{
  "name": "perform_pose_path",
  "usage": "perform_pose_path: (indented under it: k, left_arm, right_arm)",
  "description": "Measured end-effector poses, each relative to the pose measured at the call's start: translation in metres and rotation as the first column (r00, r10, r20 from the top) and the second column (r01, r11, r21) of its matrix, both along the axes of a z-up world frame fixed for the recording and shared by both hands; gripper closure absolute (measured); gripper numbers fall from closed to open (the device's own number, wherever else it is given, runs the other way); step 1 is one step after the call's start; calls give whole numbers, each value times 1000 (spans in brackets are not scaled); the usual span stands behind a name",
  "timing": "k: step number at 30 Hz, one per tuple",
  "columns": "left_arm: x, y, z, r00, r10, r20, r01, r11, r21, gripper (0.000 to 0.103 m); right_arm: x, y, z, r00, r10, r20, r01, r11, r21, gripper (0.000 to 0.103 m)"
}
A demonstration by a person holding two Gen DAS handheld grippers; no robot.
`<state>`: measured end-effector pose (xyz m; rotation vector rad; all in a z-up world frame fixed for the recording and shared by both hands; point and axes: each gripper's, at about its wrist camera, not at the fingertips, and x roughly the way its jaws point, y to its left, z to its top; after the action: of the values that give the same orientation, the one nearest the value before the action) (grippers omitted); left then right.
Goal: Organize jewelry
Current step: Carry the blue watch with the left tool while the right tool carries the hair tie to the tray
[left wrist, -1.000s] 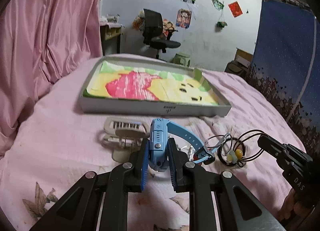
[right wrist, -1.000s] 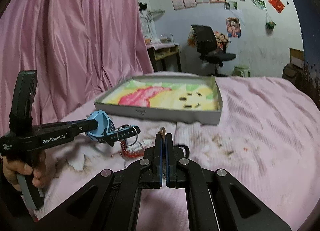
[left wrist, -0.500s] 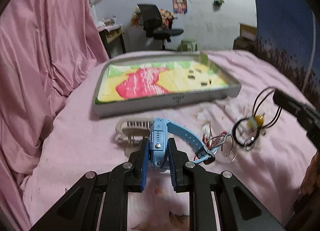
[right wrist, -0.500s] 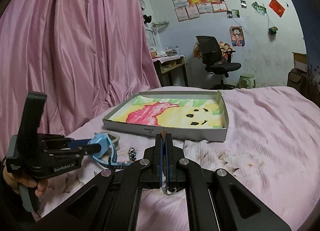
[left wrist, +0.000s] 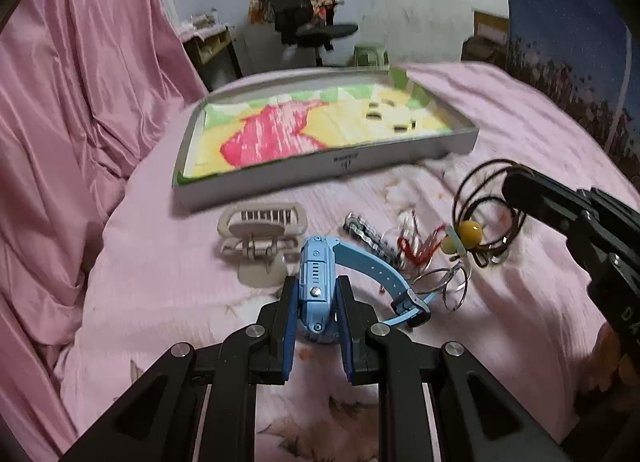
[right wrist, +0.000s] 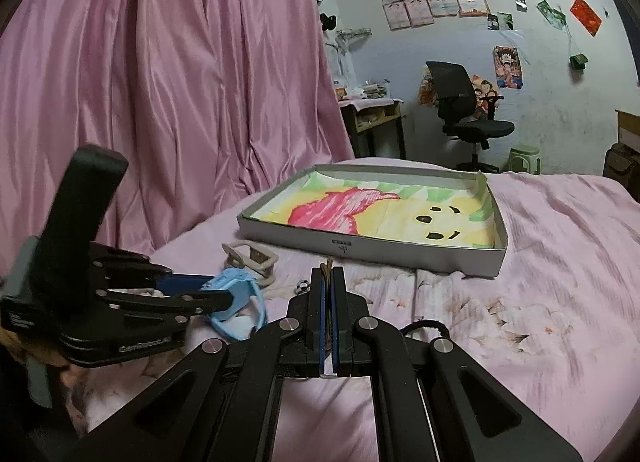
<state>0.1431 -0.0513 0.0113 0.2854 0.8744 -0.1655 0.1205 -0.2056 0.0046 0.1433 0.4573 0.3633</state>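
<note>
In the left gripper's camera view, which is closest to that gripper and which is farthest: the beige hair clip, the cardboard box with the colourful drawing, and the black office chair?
From the left gripper, which grips the blue watch:
1. Beige hair clip, just ahead on the pink bedspread, slightly left.
2. Cardboard box, farther up the bed, straight ahead.
3. Black office chair, across the room by the wall.

Pink curtain point(right wrist: 180, 82), black office chair point(right wrist: 460, 110)

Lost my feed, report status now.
Left gripper shut on blue watch. Right gripper shut on black cord necklace, lifted. Tray ahead, path clear; hair clip on bed.
</note>
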Motion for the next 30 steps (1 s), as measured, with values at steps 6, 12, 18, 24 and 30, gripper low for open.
perform_pose_path:
  k: [6, 12, 18, 24, 30]
  left_arm:
    - [8, -1, 1, 996, -40, -75, 44, 998, 54, 86]
    - [35, 8, 12, 996, -37, -77, 46, 993, 109, 86]
    - [52, -2, 13, 974, -157, -165, 196, 946, 258, 86]
    - [60, -5, 24, 952, -213, -219, 276, 908, 317, 86]
    - [78, 5, 43, 971, -179, -162, 217, 939, 267, 86]
  right_arm:
    - [10, -1, -3, 1000, -15, -19, 15, 1000, 3, 100]
    - [28, -2, 0, 1000, -23, -5, 23, 1000, 3, 100]
    - [51, -5, -2, 999, -32, -13, 32, 999, 21, 100]
    - [62, -4, -3, 999, -28, -22, 29, 999, 30, 100]
    - [70, -4, 2, 999, -35, -3, 35, 999, 38, 100]
